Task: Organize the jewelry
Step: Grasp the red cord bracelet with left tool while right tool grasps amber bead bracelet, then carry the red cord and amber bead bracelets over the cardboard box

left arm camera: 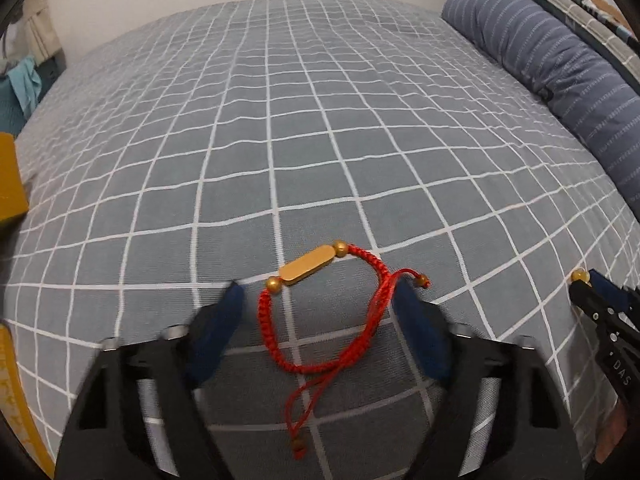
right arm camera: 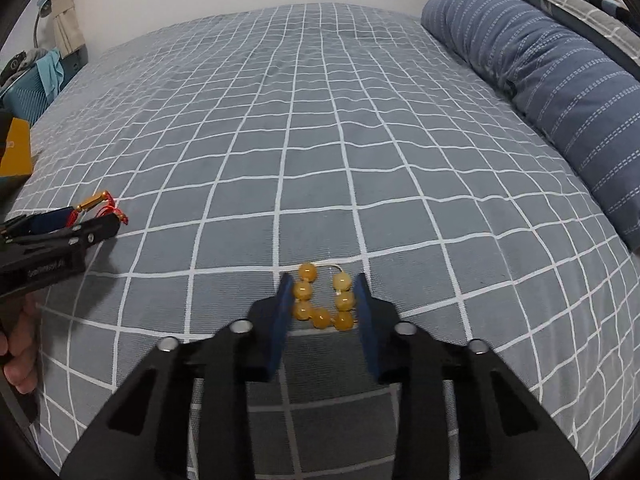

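Note:
A red braided cord bracelet (left arm camera: pixel 320 316) with a gold bar and gold beads lies on the checked bedspread (left arm camera: pixel 280 120). My left gripper (left arm camera: pixel 320 292) is open, its blue pads on either side of the bracelet, not closed on it. An amber bead bracelet (right arm camera: pixel 323 300) lies on the bedspread between the pads of my right gripper (right arm camera: pixel 323 284), which is open around it; the pads stand close to the beads. The red bracelet also shows in the right wrist view (right arm camera: pixel 100 206), with the left gripper (right arm camera: pixel 76 220) at it. The right gripper (left arm camera: pixel 588 288) shows at the right edge of the left wrist view.
A rolled blue striped quilt (right arm camera: pixel 560 80) lies along the right side of the bed. A yellow box (left arm camera: pixel 10 180) sits at the left edge; it also shows in the right wrist view (right arm camera: pixel 16 148). A teal basket (right arm camera: pixel 28 92) stands beyond the bed's left side.

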The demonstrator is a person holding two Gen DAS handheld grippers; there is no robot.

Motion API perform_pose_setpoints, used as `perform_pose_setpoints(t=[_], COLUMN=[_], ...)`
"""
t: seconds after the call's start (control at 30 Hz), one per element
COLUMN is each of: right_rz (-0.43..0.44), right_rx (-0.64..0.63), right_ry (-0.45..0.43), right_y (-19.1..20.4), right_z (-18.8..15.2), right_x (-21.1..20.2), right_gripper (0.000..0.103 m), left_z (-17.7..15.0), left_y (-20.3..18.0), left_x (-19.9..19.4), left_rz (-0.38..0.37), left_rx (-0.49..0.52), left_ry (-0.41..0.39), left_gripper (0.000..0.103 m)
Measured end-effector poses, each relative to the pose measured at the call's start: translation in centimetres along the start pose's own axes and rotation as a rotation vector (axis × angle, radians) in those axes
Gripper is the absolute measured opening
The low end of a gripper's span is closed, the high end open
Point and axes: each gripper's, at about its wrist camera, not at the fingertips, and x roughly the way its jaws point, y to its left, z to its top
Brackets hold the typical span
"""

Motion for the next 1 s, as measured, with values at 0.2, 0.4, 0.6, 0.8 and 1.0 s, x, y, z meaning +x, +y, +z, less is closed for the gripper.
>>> perform_pose_setpoints(t=[0.2,0.4,0.6,0.8,1.0], right_rz=[0.013,0.003,-0.004,0.006,0.004], right_rx=[0.014,0.015,0.022,0.036,0.041], right_ry=[-0.003,-0.021,-0.039,-0.045,-0.061], right_y=[-0.1,-0.3,-0.2,-0.1,0.3], right_z=[0.1,0.4,0.8,0.7,0.0], right_x=[-0.1,-1.5,-3.5,-5.1,-6.9], right_gripper=[0.016,0.016,0.016,0.016,0.016], left_z=[0.2,0.2,-0.2,-0.9,-2.0], left_y=[1.1,0.9,0.9,1.0,1.4], left_x=[-0.5,-2.0,-4.7,-7.4,-9.5], left_rz=[-0.011,-0.034,-0.06,-0.074,-0.036], left_rx=[-0.033,-0.023,-0.024,-0.025,-0.031], left_ry=[0.008,0.003,-0.015,-0.03,-0.035], left_gripper=[0.01,0.01,0.01,0.01,0.01])
